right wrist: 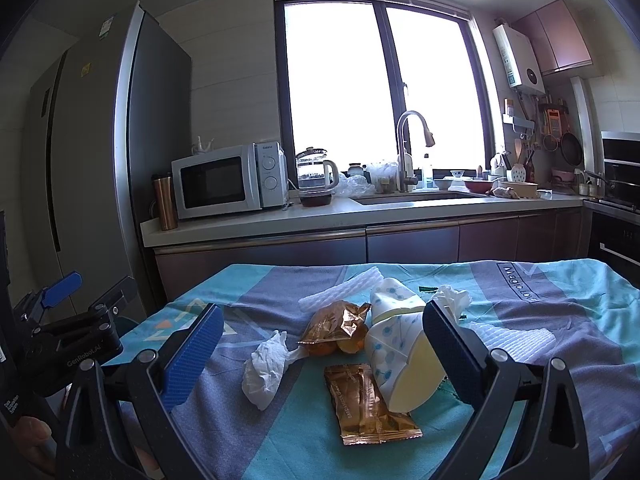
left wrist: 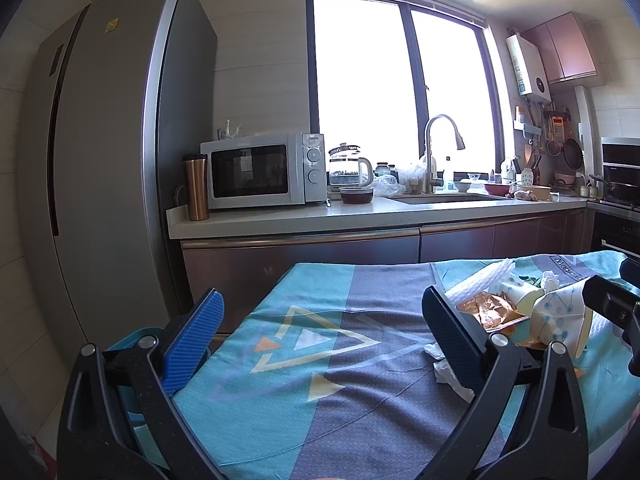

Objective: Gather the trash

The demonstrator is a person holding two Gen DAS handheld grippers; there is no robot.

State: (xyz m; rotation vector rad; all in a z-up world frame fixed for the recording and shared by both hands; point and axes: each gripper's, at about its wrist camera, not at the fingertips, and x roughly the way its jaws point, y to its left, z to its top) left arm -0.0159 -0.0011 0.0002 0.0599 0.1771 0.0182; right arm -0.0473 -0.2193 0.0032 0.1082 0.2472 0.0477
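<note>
Trash lies on a teal and grey cloth-covered table (right wrist: 560,320). In the right wrist view a crumpled white tissue (right wrist: 266,364), a flat gold wrapper (right wrist: 370,404), a crinkled gold wrapper (right wrist: 336,322) and two patterned paper cups (right wrist: 396,356) lie between the wide-apart fingers of my right gripper (right wrist: 324,354), which is open and holds nothing. Another tissue (right wrist: 452,298) and white foam sheets (right wrist: 344,290) lie farther back. My left gripper (left wrist: 324,338) is open over bare cloth at the table's left end, with the paper cups (left wrist: 560,320) and gold wrapper (left wrist: 490,310) to its right.
Beyond the table runs a kitchen counter (left wrist: 360,216) with a microwave (left wrist: 260,170), a copper tumbler (left wrist: 197,186), a kettle (left wrist: 348,166), a sink and faucet (left wrist: 434,152). A tall grey fridge (left wrist: 112,160) stands left. A teal bin (left wrist: 136,340) shows below the left fingers.
</note>
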